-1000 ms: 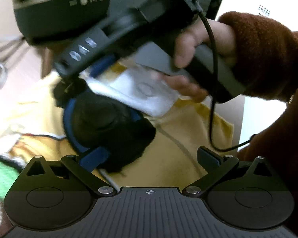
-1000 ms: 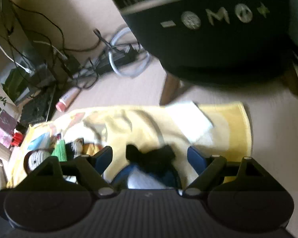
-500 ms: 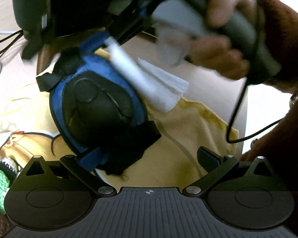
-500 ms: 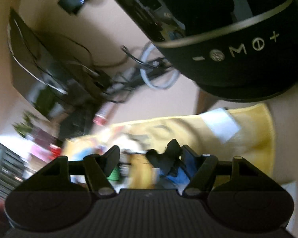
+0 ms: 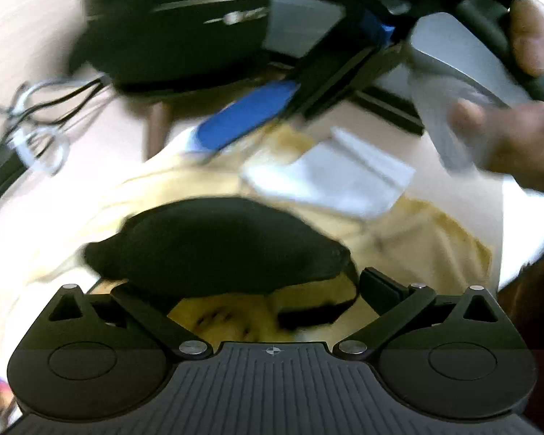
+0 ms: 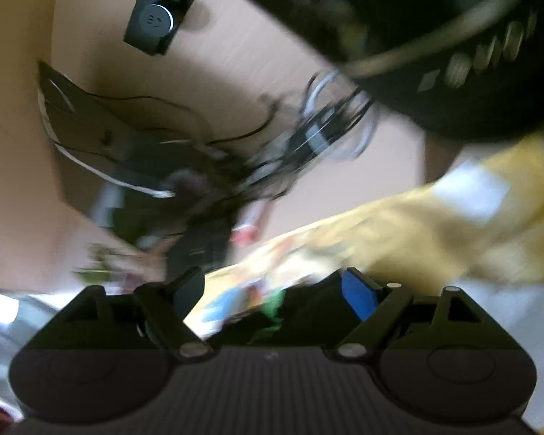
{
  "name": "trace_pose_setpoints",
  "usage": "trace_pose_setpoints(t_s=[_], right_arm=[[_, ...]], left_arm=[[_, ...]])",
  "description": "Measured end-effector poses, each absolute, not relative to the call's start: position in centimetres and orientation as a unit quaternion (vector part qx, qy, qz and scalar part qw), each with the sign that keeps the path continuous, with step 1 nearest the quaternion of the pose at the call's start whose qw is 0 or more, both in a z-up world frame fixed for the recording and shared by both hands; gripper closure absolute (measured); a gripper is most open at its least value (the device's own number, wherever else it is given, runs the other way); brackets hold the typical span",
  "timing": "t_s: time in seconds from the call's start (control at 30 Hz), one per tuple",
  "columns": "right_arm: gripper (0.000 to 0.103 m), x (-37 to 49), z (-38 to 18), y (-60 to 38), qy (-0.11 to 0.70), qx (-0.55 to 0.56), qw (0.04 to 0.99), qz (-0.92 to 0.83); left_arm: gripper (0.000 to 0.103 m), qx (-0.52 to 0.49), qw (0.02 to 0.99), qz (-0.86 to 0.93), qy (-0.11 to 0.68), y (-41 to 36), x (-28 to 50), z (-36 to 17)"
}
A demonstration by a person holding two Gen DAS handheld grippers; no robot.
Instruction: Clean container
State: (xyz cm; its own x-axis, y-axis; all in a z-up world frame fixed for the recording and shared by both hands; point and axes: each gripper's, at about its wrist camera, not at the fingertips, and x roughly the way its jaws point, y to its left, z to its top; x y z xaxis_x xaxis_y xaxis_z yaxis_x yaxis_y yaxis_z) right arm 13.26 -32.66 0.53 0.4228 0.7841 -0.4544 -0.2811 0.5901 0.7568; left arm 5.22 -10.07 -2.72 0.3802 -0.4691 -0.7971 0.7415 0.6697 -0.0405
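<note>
A: Nearest, along the bottom edge of the left wrist view?
B: Left gripper (image 5: 250,286), spread wide. Brackets the black container (image 5: 217,246), low in the centre of the frame. Cannot tell whether either finger touches it.

A: And under the container?
B: Yellow cloth (image 5: 435,246), spread across the bench (image 5: 112,137). Runs out toward the right edge of the frame.

A: Just past that?
B: White tissue (image 5: 330,177), right of centre, flat on the cloth, blurred.

A: Above the tissue?
B: Right gripper (image 6: 272,290), seen in the left view as a blue finger pad (image 5: 246,119) slanting down from the upper right. Grasped by a hand (image 5: 518,134) at the upper right edge.

A: Open or closed, in its own view?
B: Fingers well apart. Dark blur low between them, close to the right-hand finger; cannot tell if touching.

A: Farthest back?
B: Black speaker (image 5: 199,36) across the top, with pale button marks. Tangle of cables (image 5: 36,137) at the left edge.
</note>
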Motion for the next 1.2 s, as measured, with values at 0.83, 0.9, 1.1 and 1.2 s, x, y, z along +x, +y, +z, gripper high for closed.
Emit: trace_pose_setpoints(t_s=[0.83,0.9,1.1,1.2], right_arm=[[0.036,7.1,-5.6,-33.9,0.374,-0.055,0.908,0.182],[0.039,7.4,-5.5,-34.5,0.375,-0.060,0.907,0.183],[0.046,9.4,-5.4,-34.6,0.359,-0.117,0.915,0.141],[0.076,9.9,-4.9,-34.4,0.363,-0.099,0.913,0.156]], left_arm=[[0.000,0.248,0.802,-0.376,0.392,-14.3,6.9,-2.6],[0.000,0.231,0.805,-0.383,0.391,-13.5,5.5,-1.8],[0.000,0.212,0.782,-0.418,0.410,-12.0,0.9,-1.7],[0.000,0.203,0.780,-0.408,0.429,-11.3,0.2,-2.4]])
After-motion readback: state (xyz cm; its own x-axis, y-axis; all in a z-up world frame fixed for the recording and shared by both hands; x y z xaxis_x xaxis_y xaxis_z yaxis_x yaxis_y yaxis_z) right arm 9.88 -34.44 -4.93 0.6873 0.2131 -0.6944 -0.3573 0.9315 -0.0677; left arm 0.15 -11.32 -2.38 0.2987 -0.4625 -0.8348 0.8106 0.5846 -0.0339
